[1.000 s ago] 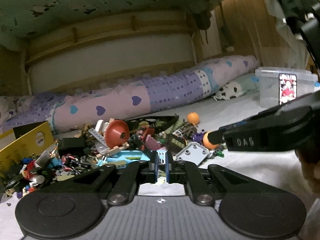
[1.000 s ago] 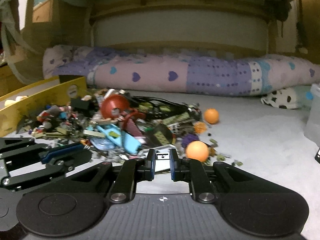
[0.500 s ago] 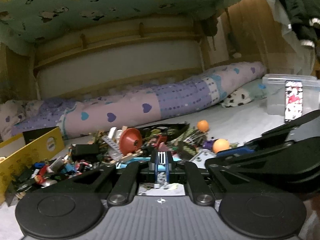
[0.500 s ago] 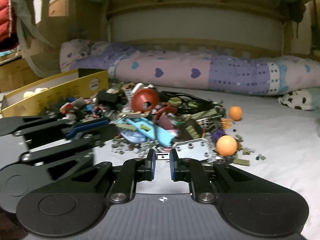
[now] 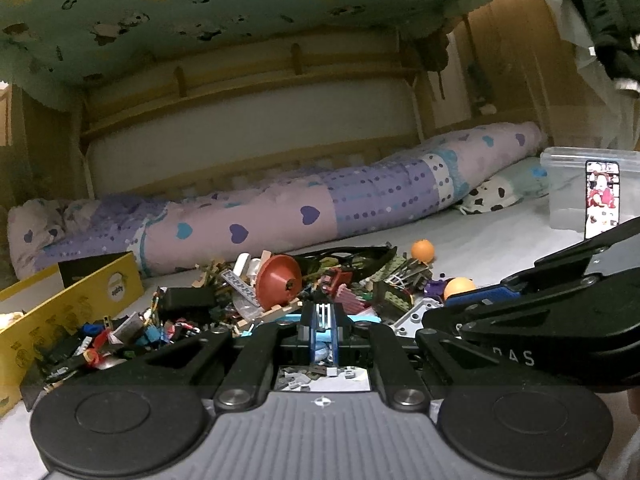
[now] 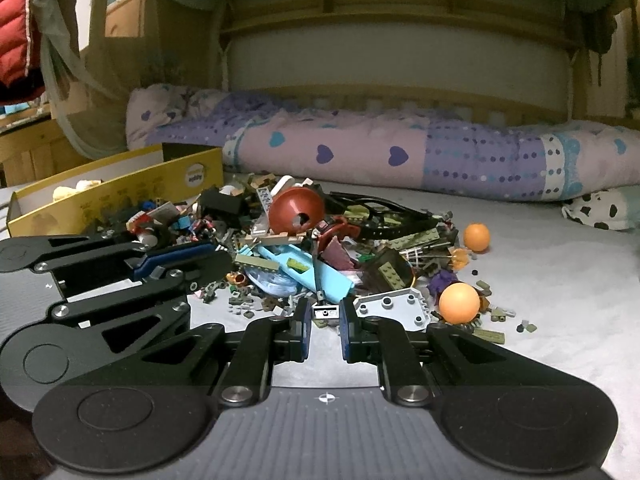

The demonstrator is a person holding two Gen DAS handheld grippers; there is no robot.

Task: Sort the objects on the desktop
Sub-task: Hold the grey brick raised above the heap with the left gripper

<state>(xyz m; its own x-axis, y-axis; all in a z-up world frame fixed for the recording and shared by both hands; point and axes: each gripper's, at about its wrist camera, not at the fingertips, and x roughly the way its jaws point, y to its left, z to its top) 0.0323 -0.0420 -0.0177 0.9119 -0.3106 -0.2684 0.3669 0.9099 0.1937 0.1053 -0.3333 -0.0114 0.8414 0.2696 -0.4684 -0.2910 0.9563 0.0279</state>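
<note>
A heap of toy bricks and small parts (image 6: 320,248) lies on the grey bed sheet, with a red cone-shaped piece (image 6: 296,210) on top and two orange balls (image 6: 459,303) (image 6: 476,237) at its right. My left gripper (image 5: 323,320) is shut and empty at the heap's near edge; it also shows in the right wrist view (image 6: 180,258). My right gripper (image 6: 325,322) stands a little open, with a small white piece (image 6: 326,313) on the sheet between its fingertips. It reaches across the left wrist view (image 5: 480,300).
A yellow cardboard box (image 6: 120,192) stands left of the heap. A rolled purple heart-print quilt (image 6: 400,156) runs along the back. A clear plastic bin (image 5: 588,188) with a phone (image 5: 602,204) leaning on it stands at the far right.
Both grippers have drawn back from the heap, so it looks farther away. The right gripper's jaws have opened slightly wider. The left stays shut.
</note>
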